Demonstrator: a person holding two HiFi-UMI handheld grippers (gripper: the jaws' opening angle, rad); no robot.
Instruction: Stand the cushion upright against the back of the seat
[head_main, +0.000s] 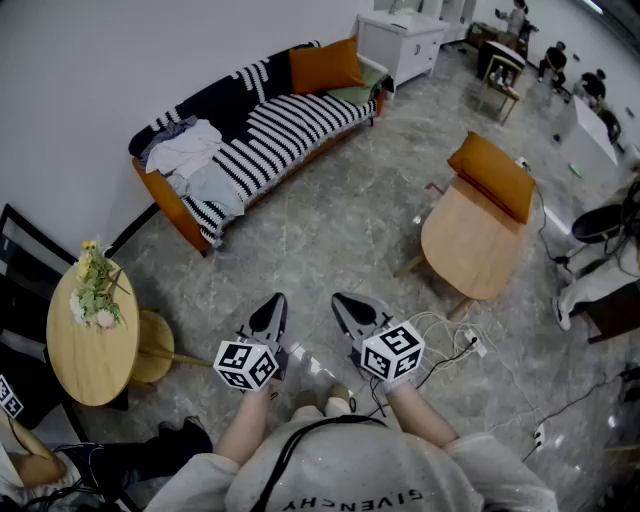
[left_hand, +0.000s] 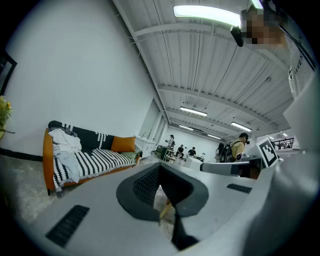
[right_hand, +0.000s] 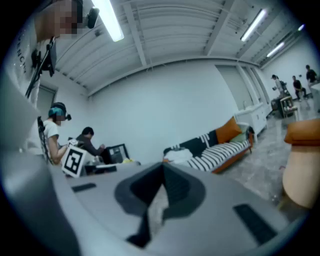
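Observation:
An orange cushion (head_main: 492, 175) rests along the far edge of a light wooden seat (head_main: 468, 245) at the right; the same cushion (right_hand: 304, 132) shows at the right edge of the right gripper view. A second orange cushion (head_main: 325, 67) leans upright at the far end of the striped sofa (head_main: 285, 130), as it (left_hand: 122, 144) also does in the left gripper view. My left gripper (head_main: 274, 303) and right gripper (head_main: 345, 302) are held side by side over the floor, well short of both seats. Both are shut with nothing in them.
A heap of clothes (head_main: 190, 150) lies on the sofa's near end. A round wooden side table (head_main: 95, 350) with flowers (head_main: 97, 285) stands at the left. Cables and a power strip (head_main: 470, 345) trail over the floor beside the wooden seat. A white cabinet (head_main: 400, 40) and people stand further back.

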